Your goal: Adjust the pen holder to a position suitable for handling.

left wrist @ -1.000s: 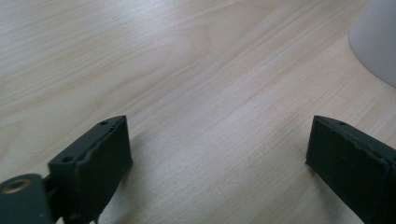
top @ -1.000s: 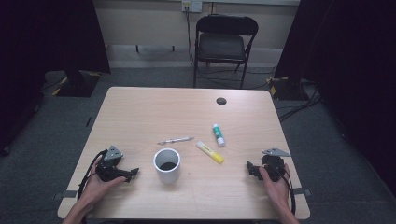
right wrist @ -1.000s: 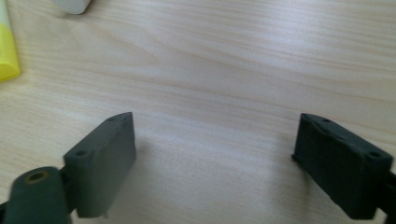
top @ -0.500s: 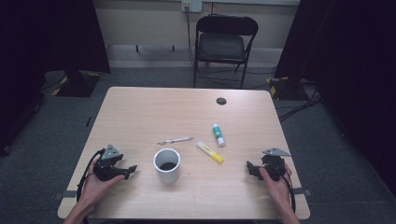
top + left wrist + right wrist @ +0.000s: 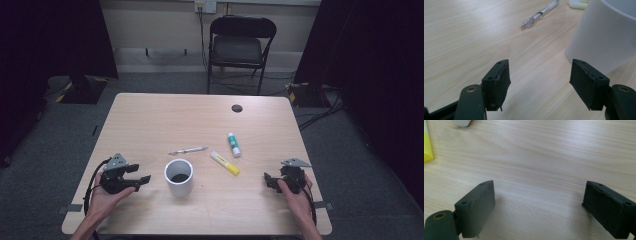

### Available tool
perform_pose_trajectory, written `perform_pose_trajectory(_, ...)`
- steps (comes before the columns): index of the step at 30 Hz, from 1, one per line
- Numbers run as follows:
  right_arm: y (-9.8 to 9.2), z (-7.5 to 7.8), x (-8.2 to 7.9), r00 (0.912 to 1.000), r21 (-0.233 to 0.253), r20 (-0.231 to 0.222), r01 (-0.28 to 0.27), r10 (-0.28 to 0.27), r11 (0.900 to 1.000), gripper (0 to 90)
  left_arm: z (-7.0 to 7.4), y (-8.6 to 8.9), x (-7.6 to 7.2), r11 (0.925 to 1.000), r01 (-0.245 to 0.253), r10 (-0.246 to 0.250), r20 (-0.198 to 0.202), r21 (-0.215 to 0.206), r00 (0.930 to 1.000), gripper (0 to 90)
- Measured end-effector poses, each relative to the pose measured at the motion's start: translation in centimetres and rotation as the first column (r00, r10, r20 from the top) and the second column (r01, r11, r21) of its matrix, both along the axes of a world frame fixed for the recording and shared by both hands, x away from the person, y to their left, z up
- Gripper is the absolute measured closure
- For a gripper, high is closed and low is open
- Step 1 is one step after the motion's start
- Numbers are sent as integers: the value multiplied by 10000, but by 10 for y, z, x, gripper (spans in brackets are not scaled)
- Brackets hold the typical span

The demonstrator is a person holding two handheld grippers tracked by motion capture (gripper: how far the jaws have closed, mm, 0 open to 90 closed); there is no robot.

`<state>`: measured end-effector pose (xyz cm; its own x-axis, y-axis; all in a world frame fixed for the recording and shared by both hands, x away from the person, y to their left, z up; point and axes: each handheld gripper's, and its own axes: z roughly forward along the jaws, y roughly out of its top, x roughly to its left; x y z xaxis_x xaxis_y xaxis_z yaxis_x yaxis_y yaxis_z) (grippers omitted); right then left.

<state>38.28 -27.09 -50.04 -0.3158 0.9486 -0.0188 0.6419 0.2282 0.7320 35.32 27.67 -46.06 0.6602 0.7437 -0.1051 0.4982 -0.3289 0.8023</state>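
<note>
A white cup (image 5: pixel 178 177) stands near the front middle of the wooden table (image 5: pixel 150 125). Behind it lies a clear pen (image 5: pixel 188 150); to its right are a yellow highlighter (image 5: pixel 224 163) and a white glue stick with a green band (image 5: pixel 233 144). My left gripper (image 5: pixel 142 179) rests at the front left, open and empty, its jaws pointing at the cup (image 5: pixel 604 37), with the pen (image 5: pixel 540 13) beyond. My right gripper (image 5: pixel 267 181) sits at the front right, open over bare wood, with the highlighter's end (image 5: pixel 427 147) at the left edge of its view.
A small black round cap (image 5: pixel 237 108) sits in the tabletop near the far edge. A black folding chair (image 5: pixel 240 45) stands behind the table. Cables run along the floor at the right, and dark curtains hang on both sides.
</note>
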Motion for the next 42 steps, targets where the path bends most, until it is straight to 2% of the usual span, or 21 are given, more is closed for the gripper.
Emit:
perform_pose_trajectory(2,0,0,0,10000,4,-3,5,-5,10000,96,7,-3,-3,9995,175,-171,181,-260,9997,341)
perform_pose_trajectory(5,0,0,0,10000,15,-16,14,-14,10000,96,12,-6,-4,9987,305,-294,285,-400,9992,367)
perform_pose_trajectory(6,0,0,0,10000,14,-15,13,-13,10000,96,16,-9,-5,9968,489,-471,287,-630,9985,378)
perform_pose_trajectory(10,0,0,0,10000,8,-11,9,-9,10000,96,23,-16,-7,9955,776,-757,366,-541,9965,440)
perform_pose_trajectory(14,0,0,0,10000,7,-5,8,-8,10000,96,36,-21,-10,9914,1019,-967,642,-827,9932,471)
perform_pose_trajectory(16,0,0,0,10000,6,-6,9,-9,10000,96,43,-24,-11,9891,1144,-1072,802,-922,9910,492)
perform_pose_trajectory(18,0,0,0,10000,8,-10,7,-7,10000,96,53,-30,-11,9845,1455,-1348,1073,-983,9850,546)
perform_pose_trajectory(21,0,0,0,10000,9,-11,8,-8,10000,96,57,-36,-10,9820,1641,-1522,1227,-932,9807,585)
perform_pose_trajectory(23,0,0,0,10000,3,-3,5,-5,10000,96,60,-47,-3,9755,1937,-1803,1256,-1046,9756,608)
perform_pose_trajectory(28,0,0,0,10000,2,-2,6,-6,10000,96,58,-61,8,9722,2145,-2029,1192,-938,9719,651)
perform_pose_trajectory(29,0,0,0,10000,3,-3,5,-5,10000,96,58,-63,12,9722,2094,-1978,1110,-1049,9739,659)
perform_pose_trajectory(30,0,0,0,10000,3,-4,7,-7,10000,96,58,-65,16,9709,2110,-2002,994,-1130,9747,720)
perform_pose_trajectory(31,0,0,0,10000,3,-3,5,-5,10000,96,58,-66,23,9730,2067,-1979,890,-1029,9762,736)
perform_pose_trajectory(32,0,0,0,10000,3,-3,5,-5,10000,96,58,-66,23,9730,2067,-1979,890,-1029,9762,744)
perform_pose_trajectory(34,0,0,0,10000,2,-3,4,-4,10000,96,54,-63,33,9742,1865,-1793,663,-1273,9816,744)
perform_pose_trajectory(35,0,0,0,10000,2,-3,4,-4,10000,96,54,-63,33,9742,1865,-1793,663,-1273,9816,738)
perform_pose_trajectory(37,0,0,0,10000,1,-2,3,-3,10000,96,50,-63,37,9787,1803,-1752,587,-982,9828,727)
perform_pose_trajectory(38,0,0,0,10000,2,-3,5,-5,10000,96,48,-63,38,9790,1777,-1732,523,-1000,9835,713)
perform_pose_trajectory(39,0,0,0,10000,3,-4,5,-5,10000,96,43,-64,40,9763,1797,-1764,373,-1209,9836,687)
perform_pose_trajectory(41,0,0,0,10000,1,1,5,-5,10000,96,41,-64,41,9770,1794,-1775,266,-1151,9838,673)
perform_pose_trajectory(42,0,0,0,10000,3,4,15,-15,10000,96,37,-66,41,9770,1766,-1765,117,-1193,9842,632)
